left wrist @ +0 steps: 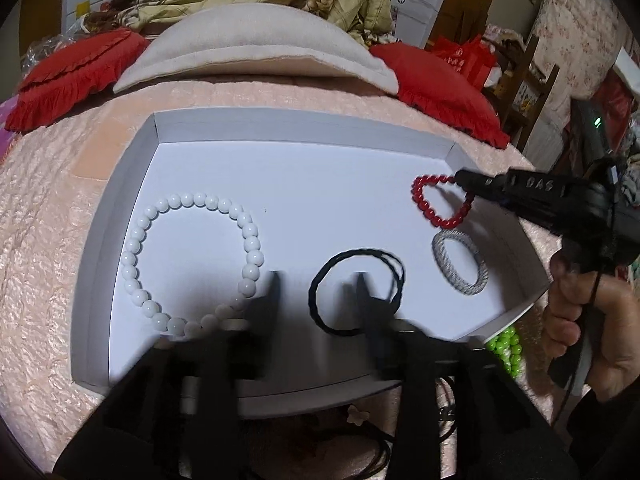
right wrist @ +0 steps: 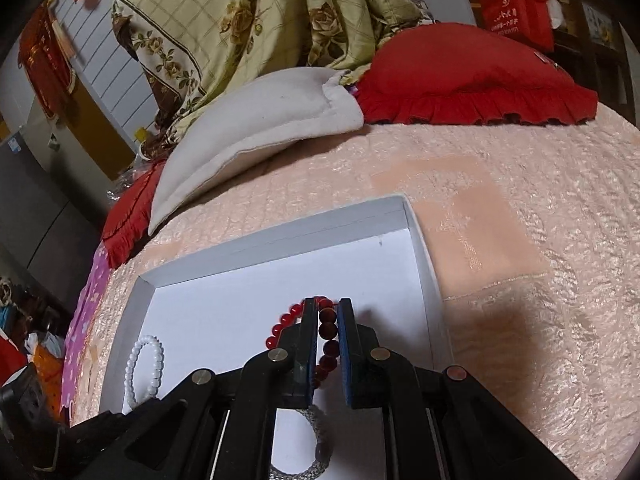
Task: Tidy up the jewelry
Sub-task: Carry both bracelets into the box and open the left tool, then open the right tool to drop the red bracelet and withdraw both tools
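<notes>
A shallow white tray (left wrist: 300,122) (right wrist: 276,240) lies on the pink bedspread. In it are a white bead bracelet (left wrist: 250,236) (right wrist: 134,356), a black cord loop (left wrist: 314,296), a grey braided ring (left wrist: 438,254) (right wrist: 322,458) and a red bead bracelet (left wrist: 418,196) (right wrist: 286,318). My left gripper (left wrist: 317,280) is open just above the tray floor; its right finger stands inside the black loop and the pads do not press on it. My right gripper (left wrist: 460,178) (right wrist: 328,308) is shut on the red bracelet near the tray's far right corner.
Green beads (left wrist: 508,348) lie outside the tray's near right corner, beside the hand (left wrist: 592,320) holding the right gripper. A cream cushion (left wrist: 256,48) and red pillows (left wrist: 76,76) (right wrist: 472,76) lie beyond the tray. Pink bedspread (right wrist: 520,280) surrounds it.
</notes>
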`<state>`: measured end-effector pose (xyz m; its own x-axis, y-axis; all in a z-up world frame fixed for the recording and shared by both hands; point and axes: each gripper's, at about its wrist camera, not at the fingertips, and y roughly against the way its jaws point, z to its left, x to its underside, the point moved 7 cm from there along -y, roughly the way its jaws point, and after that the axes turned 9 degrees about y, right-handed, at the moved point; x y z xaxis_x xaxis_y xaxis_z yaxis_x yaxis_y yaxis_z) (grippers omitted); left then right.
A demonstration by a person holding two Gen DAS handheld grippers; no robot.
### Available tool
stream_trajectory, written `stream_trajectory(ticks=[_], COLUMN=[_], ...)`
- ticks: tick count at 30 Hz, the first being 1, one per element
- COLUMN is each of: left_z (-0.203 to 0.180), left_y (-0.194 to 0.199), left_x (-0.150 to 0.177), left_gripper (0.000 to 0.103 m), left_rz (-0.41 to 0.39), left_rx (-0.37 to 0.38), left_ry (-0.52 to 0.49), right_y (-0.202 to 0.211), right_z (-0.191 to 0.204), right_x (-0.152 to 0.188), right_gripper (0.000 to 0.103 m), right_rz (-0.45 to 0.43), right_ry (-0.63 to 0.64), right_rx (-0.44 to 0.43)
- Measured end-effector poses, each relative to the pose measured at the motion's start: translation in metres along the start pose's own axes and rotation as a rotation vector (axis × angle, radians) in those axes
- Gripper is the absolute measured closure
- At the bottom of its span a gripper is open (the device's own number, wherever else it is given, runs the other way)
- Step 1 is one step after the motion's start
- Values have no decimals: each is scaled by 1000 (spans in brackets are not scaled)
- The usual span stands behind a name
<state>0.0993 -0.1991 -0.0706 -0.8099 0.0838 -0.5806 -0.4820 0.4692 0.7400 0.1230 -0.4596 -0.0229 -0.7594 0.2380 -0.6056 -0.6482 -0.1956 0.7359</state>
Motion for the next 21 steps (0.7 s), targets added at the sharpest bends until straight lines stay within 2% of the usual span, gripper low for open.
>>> stream_trajectory(ticks=[5,7,8,9,11,15,18,21], left_z=[1,5,8,12,23,56,93,120], left_y=[12,20,28,37,54,88,111,123], left_x=[-6,-9,-12,-14,-18,-17,-3,20], left_gripper=[56,56,56,56,56,53,51,51], left_rz=[-25,-39,-52,-69,-101,-160,-190,-175], left_rx=[7,8,9,7,-13,-71,-125,-168], left_ry=[14,30,39,50,58,96,180,250], right_y=[8,14,17,22,30,43,60,77], right_z=[-3,-2,-2,-1,0,12,22,29], right_x=[2,1,2,1,3,16,32,49], right_gripper=[90,80,68,64,64,64,64,64], right_rz=[-17,-35,-43,-62,-84,-72,-68,-68], right_ry=[-29,-27,-22,-16,-4,56,97,114], right_rx=[-13,-17,-6,4,10,8,8,-12])
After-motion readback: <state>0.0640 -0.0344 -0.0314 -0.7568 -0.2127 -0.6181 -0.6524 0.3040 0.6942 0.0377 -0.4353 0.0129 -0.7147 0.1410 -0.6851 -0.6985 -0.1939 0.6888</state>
